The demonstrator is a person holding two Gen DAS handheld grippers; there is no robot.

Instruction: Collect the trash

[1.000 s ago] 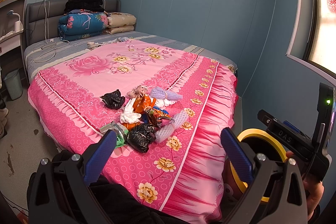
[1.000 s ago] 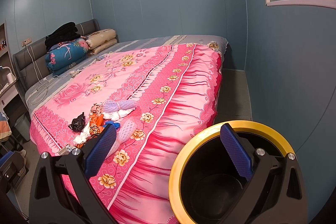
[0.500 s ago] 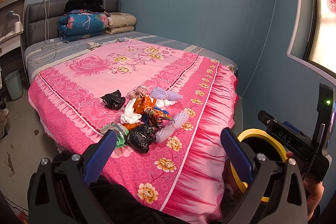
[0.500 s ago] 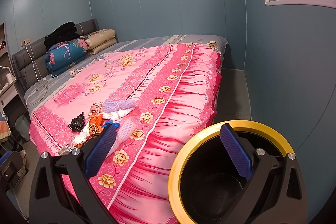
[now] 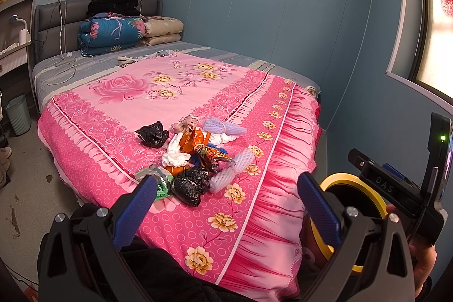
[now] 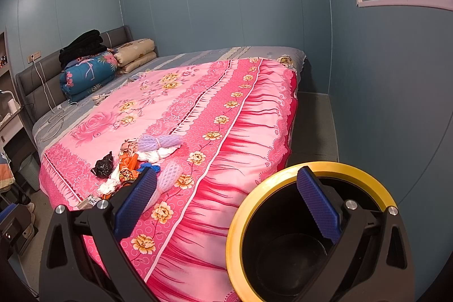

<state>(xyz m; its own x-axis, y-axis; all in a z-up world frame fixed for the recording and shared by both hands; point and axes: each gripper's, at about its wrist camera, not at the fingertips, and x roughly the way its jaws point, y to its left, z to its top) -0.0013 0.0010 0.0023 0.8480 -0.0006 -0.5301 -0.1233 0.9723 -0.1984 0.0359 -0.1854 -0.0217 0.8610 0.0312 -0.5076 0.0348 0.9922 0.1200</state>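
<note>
We see the bed (image 5: 175,92) filling most of both views, covered with a pink floral spread; against the grey headboard lies folded bedding (image 5: 111,31). Compared with the frames half a second and one second back, we note almost no change: the view has crept only slightly and the trash has not shifted.

The bin (image 6: 311,231), black inside with a yellow rim, stands on the floor just beside the bed's draped side, under the right gripper (image 6: 226,203). In the left wrist view only an arc of its rim shows behind the gripper body.

The trash pile (image 5: 195,157) sits on the spread near the bed's near edge: two black bags (image 5: 153,133), white tissue, orange wrappers, lilac foam nets (image 5: 230,170) and a green-labelled packet partly hidden by a blue pad.

Left gripper (image 5: 226,208): jaws wide apart, nothing between them. Right gripper: likewise spread, empty. The right device also appears in the left view, where we read "DAS" on its body, a green light lit above. The packet's print is too small to read. A hand (image 5: 424,262) is cut off at the lower right edge.

A pale bin (image 5: 18,113) stands by the bed's far corner.
</note>
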